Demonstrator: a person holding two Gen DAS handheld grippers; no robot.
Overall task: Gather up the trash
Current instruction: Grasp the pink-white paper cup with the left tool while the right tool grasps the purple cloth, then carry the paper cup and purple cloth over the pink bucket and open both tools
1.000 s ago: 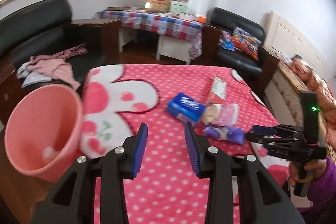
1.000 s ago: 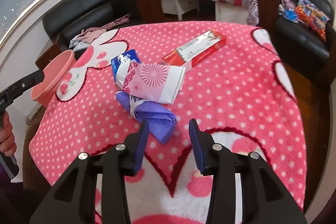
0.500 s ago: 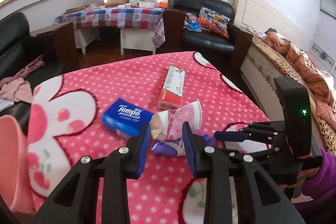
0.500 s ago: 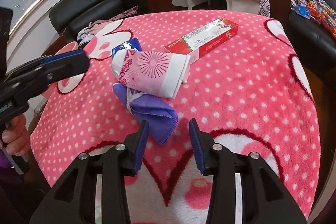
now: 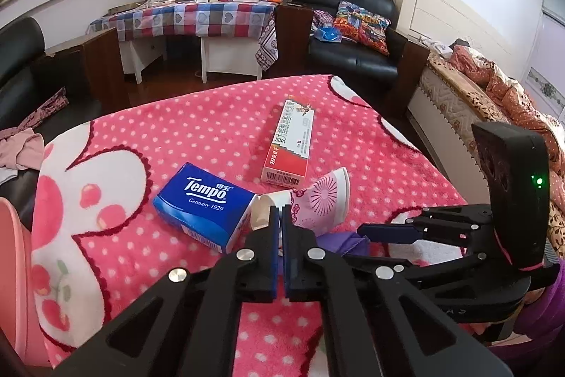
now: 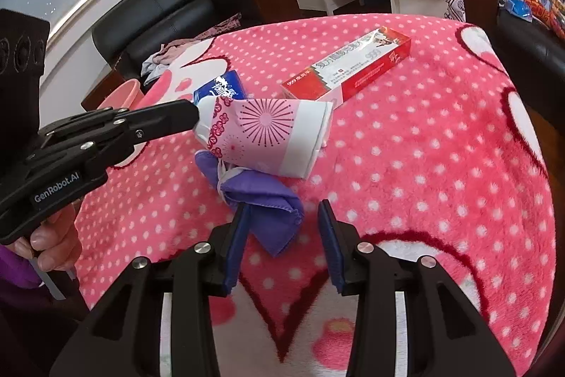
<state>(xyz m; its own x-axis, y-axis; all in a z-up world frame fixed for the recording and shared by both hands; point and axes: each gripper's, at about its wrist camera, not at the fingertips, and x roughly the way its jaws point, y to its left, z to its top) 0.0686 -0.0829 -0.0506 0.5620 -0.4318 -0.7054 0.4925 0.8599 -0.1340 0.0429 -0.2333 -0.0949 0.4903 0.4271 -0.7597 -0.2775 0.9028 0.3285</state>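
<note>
The left gripper (image 5: 279, 221) has its fingers (image 5: 272, 235) pressed nearly together on the rim of the paper cup (image 5: 310, 204), which lies on its side on the pink dotted blanket (image 5: 212, 136) covering the bench; in the right wrist view the same gripper (image 6: 192, 113) reaches in from the left and meets the open end of the cup (image 6: 268, 136), the thin wall pinched between the blue pads. The cup is pink and white with a sunburst print, its base pointing toward the red box (image 6: 348, 71), which it touches or nearly touches at one corner. Just behind the cup's mouth lies the blue tissue pack (image 5: 204, 205), flat on the blanket and close against the cup. Under and in front of the cup sits a crumpled purple mask (image 6: 261, 200), one fold of it lying between the right gripper's fingers (image 6: 236, 242). The right gripper (image 6: 282, 235) is spread wide, low over the blanket, with nothing clamped; its left pad is at the edge of the mask and the right pad is apart from it. In the left wrist view the right gripper (image 5: 388, 232) shows at the right, beside the mask (image 5: 344, 241). A pink bin (image 5: 12, 274) stands off the blanket's left edge, well apart from the cup.
</note>
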